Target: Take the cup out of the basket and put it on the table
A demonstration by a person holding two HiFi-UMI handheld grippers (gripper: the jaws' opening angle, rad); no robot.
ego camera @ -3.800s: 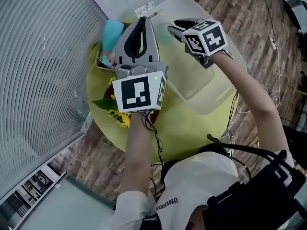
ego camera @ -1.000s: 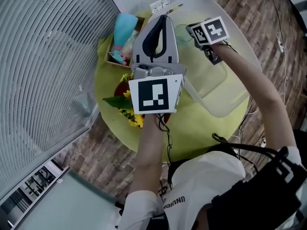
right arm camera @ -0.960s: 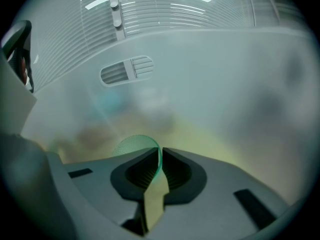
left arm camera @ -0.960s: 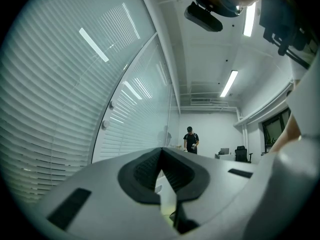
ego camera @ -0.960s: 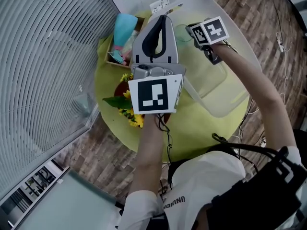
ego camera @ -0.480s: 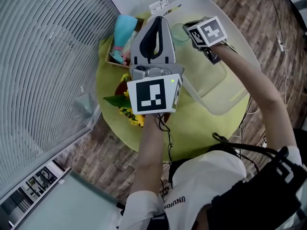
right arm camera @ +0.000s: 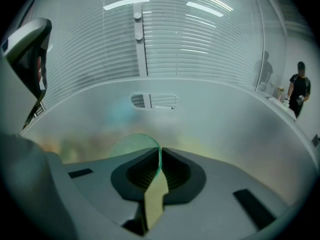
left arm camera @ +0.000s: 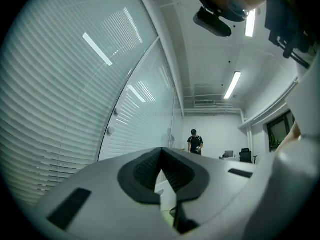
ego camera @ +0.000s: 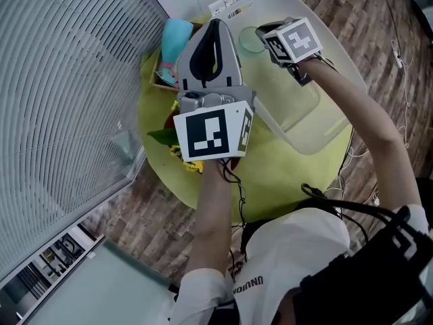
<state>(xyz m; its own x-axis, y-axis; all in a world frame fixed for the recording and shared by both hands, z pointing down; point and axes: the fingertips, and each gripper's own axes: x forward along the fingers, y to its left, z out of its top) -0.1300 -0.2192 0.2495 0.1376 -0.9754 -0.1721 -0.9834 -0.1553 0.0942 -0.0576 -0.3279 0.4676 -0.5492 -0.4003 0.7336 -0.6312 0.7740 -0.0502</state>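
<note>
From my remote seat I saw slatted blinds point(ego camera: 61, 80) filling the left side, a wood-plank floor point(ego camera: 382, 26) around the round yellow-green table point(ego camera: 267, 181), and long ceiling lights point(left arm camera: 233, 85) glowing above white walls point(left arm camera: 220, 133) at the room's far end.

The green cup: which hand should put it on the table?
Right. The right gripper has just been closing its jaws and pinches the green cup by its rim, inside the basket. The left gripper is shut on nothing, raised toward the blinds.
</note>
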